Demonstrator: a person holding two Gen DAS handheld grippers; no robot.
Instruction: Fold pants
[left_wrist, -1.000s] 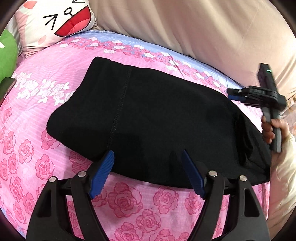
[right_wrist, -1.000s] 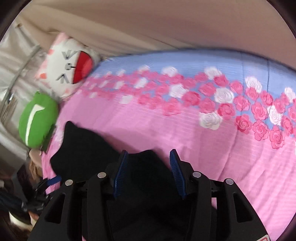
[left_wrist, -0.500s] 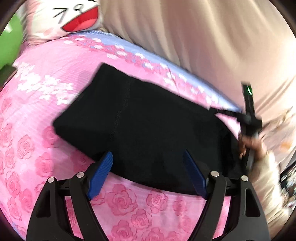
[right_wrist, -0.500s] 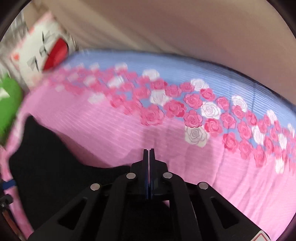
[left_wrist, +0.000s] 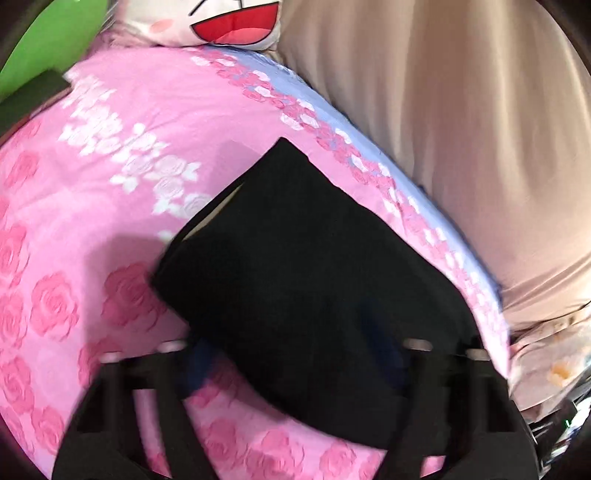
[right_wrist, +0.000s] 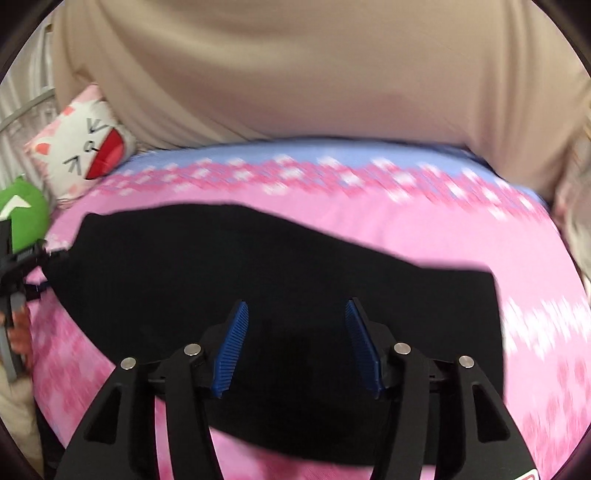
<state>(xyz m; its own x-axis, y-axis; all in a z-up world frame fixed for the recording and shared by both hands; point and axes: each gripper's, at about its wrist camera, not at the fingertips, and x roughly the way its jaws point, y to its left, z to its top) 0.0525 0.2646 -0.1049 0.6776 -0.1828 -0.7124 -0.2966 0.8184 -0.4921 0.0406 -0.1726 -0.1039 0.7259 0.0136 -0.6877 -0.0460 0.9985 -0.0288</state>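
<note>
Right in front of the right claw (right_wrist: 295, 347) lie the black pants (right_wrist: 236, 295), spread flat on the bed (right_wrist: 480, 240) with its pink rose sheet. This claw is wide apart and holds nothing. Its two blue pads (right_wrist: 231, 347) hang just above the near edge of the cloth.

From the left claw (left_wrist: 295, 362), the pants (left_wrist: 314, 280) look like a dark, folded block that runs away toward the far side of the bed (left_wrist: 92, 203). That picture is very blurry. The two fingers of the left claw seem well apart, with the cloth reaching in between them, but I cannot tell if they pinch it.

Far off, past the pants, sit a white cat pillow (right_wrist: 79, 147) and a green cushion (right_wrist: 22, 210). A tan curtain (right_wrist: 314, 74) hangs behind the bed.

I think the pants are already folded at least once, and both claws are getting set for one more fold. Next, each claw should pinch an edge of the cloth, lift it a little, and carry it over to the other end. Going slowly should keep the layers from sliding apart.
</note>
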